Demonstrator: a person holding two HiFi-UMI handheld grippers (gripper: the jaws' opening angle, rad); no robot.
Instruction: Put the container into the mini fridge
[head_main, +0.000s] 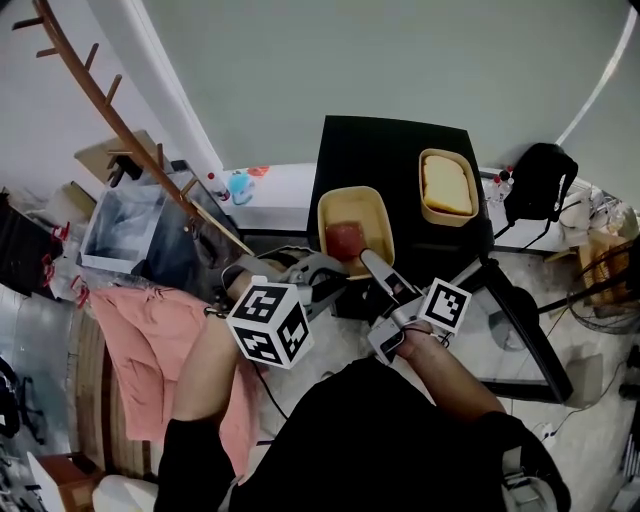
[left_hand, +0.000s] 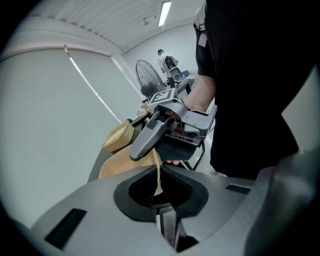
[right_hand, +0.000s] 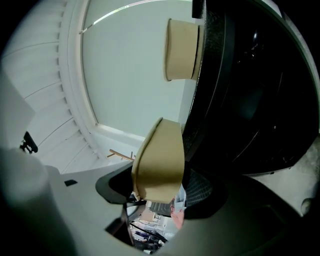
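A tan container with something red in it sits at the front edge of the black mini fridge top. A second tan container holding a yellow block lies further right on it. My left gripper is shut on the near rim of the first container, and the thin edge runs between its closed jaws. My right gripper has its wide-set jaws around that container's end, with the pads touching both sides. In the left gripper view my right gripper's grey finger lies over the rim.
A glass-fronted door panel stands open at the lower right of the fridge. A black bag sits to the right. A wooden rack, a clear box and pink cloth are on the left. A fan stands beyond.
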